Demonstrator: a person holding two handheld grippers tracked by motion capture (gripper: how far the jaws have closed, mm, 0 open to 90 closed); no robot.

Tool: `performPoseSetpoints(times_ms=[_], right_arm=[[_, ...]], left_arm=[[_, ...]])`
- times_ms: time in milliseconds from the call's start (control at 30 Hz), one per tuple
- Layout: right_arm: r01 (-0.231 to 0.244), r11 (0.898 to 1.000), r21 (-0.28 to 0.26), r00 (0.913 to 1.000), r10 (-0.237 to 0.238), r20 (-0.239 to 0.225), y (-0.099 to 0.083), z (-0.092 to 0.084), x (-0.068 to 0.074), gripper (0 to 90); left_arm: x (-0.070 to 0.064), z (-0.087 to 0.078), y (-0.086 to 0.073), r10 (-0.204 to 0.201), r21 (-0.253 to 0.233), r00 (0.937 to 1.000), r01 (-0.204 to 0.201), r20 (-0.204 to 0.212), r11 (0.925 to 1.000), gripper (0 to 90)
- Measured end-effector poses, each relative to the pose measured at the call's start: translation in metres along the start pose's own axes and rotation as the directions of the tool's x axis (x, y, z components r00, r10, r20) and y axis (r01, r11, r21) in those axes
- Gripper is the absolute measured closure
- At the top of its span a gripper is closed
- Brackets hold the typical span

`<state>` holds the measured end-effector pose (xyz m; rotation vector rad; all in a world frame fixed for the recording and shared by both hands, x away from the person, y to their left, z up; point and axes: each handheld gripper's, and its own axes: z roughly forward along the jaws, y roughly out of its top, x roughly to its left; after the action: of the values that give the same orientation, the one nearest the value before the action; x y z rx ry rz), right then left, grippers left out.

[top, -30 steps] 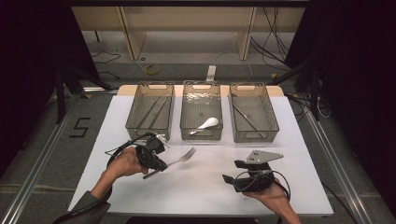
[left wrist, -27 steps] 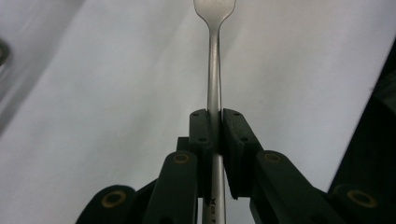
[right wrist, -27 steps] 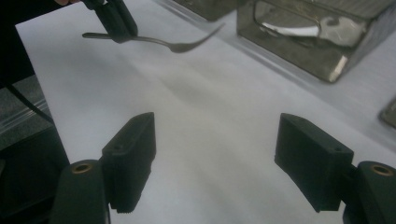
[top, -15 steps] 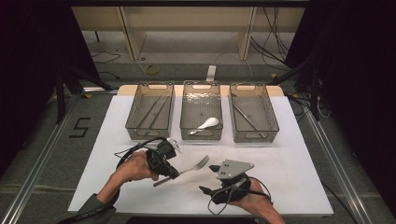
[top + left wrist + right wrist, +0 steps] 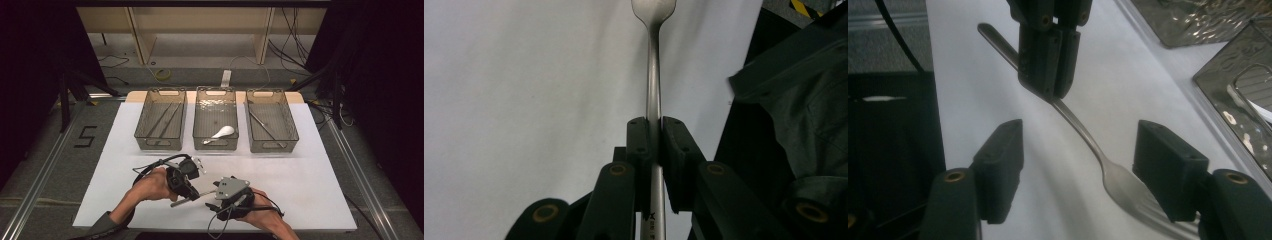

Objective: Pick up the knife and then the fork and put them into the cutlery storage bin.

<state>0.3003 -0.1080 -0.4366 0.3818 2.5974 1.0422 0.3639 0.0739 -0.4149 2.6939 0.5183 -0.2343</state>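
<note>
Fork (image 5: 1083,132) was held off the white surface (image 5: 310,180), near centre, handle clamped mid-length in the left tongs (image 5: 653,145). Right tongs (image 5: 1088,170) stood wide astride the neck near the tines, jaws just closing in, pads not touching yet. Judgement: thin steel, stiff, light, polished so slippery; it'll pivot in a single pinch. Best hold is across the flat of the handle or neck, not the tines. Versus a second ago: both hands had come together near the near edge, right tongs shifted left to the fork. Three trays (image 5: 216,120) at far side were unchanged, white spoon (image 5: 220,134) in the middle one.
</note>
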Motion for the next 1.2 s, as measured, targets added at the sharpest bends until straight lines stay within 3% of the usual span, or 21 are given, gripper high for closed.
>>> performPoseSetpoints(times_ms=[200,433,467,533,600,667,700,733,900,933,1033,1067,1200], right_arm=[[0.078,0.996,0.032,0.9961,-0.080,0.039,0.000,0.006,0.006,46.9],[0.133,0.989,0.064,0.9903,-0.135,0.033,0.000,0.013,0.013,57.3],[0.158,0.984,0.077,0.9870,-0.160,0.021,0.000,0.014,0.012,58.6],[0.145,0.987,0.070,0.9886,-0.147,0.031,-0.001,0.015,0.015,61.7],[0.181,0.979,0.089,0.9826,-0.184,0.024,-0.001,0.015,0.014,64.3],[0.180,0.980,0.083,0.9806,-0.185,0.063,-0.001,0.017,0.016,69.0],[0.213,0.972,0.095,0.9751,-0.218,0.040,-0.001,0.016,0.015,71.6],[0.242,0.965,0.097,0.9678,-0.247,0.048,0.000,0.017,0.014,74.1],[0.317,0.940,0.124,0.9456,-0.323,0.035,-0.001,0.019,0.021,83.1],[0.359,0.923,0.137,0.9309,-0.365,0.016,-0.002,0.019,0.020,85.2],[0.371,0.920,0.127,0.9275,-0.374,-0.001,-0.003,0.020,0.020,87.6],[0.360,0.923,0.133,0.9317,-0.363,-0.003,-0.003,0.019,0.021,87.7],[0.381,0.915,0.133,0.9241,-0.381,-0.022,-0.004,0.019,0.020,88.1]], left_arm=[[-0.007,0.001,0.003,0.016,0.015,0.9999,-0.016,0.005,0.9998,82.3],[-0.012,0.002,0.005,0.030,0.024,0.9995,-0.031,0.012,0.9993,82.3],[-0.012,0.001,0.005,0.032,0.023,0.9994,-0.032,0.013,0.9992,82.3],[-0.012,0.001,0.005,0.034,0.025,0.9993,-0.034,0.017,0.9991,82.3],[-0.013,0.001,0.005,0.030,0.023,0.9992,-0.031,0.026,0.9993,82.3],[-0.014,0.003,0.006,0.032,0.031,0.9990,-0.033,0.031,0.9990,82.3],[-0.014,0.004,0.006,0.035,0.036,0.9989,-0.036,0.030,0.9987,82.3],[-0.013,0.004,0.006,0.034,0.036,0.9990,-0.035,0.029,0.9987,82.3],[-0.013,0.004,0.006,0.038,0.039,0.9984,-0.040,0.043,0.9985,82.1],[-0.013,0.003,0.006,0.032,0.030,0.9985,-0.033,0.044,0.9990,82.2],[-0.013,0.003,0.006,0.036,0.025,0.9979,-0.037,0.054,0.9990,84.4],[-0.013,0.004,0.006,0.035,0.025,0.9977,-0.036,0.058,0.9990,84.4],[-0.013,0.006,0.007,0.031,0.033,0.9974,-0.033,0.065,0.9989,83.1]])
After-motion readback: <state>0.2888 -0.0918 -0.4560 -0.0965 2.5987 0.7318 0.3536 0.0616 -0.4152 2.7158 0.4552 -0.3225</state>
